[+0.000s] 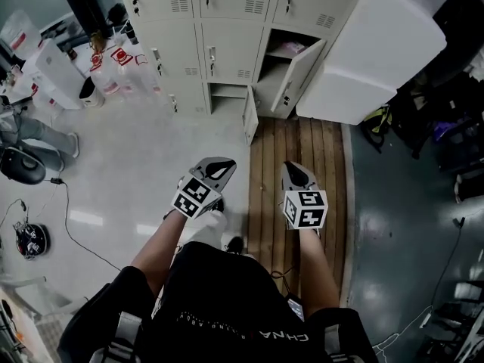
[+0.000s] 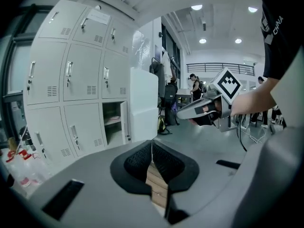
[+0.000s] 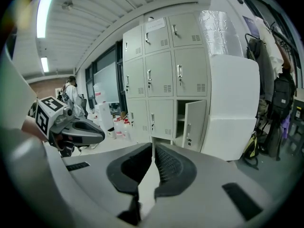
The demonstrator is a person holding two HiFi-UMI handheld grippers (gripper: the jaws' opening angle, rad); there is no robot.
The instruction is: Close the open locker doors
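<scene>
Head view, arms: both forearms reach forward side by side. The left gripper (image 1: 221, 165) and right gripper (image 1: 292, 170) point toward the lockers (image 1: 227, 21), tipped slightly downward.
Left claw: jaws pressed together, nothing between them.
Right claw: jaws meet at the tips, nothing held.
Open doors: one door (image 1: 296, 72) stands ajar in the right column, and a lower door (image 1: 249, 116) is swung out at the bottom row. Both are well apart from the grippers.
Room: bare floor (image 1: 151, 157) and a wooden strip (image 1: 302, 146) lie between the grippers and the lockers. A big white box (image 1: 370, 51) stands just right of the ajar door.
Hidden: the lower door shows nearly edge-on, and the person's torso (image 1: 219, 308) covers the elbows.
</scene>
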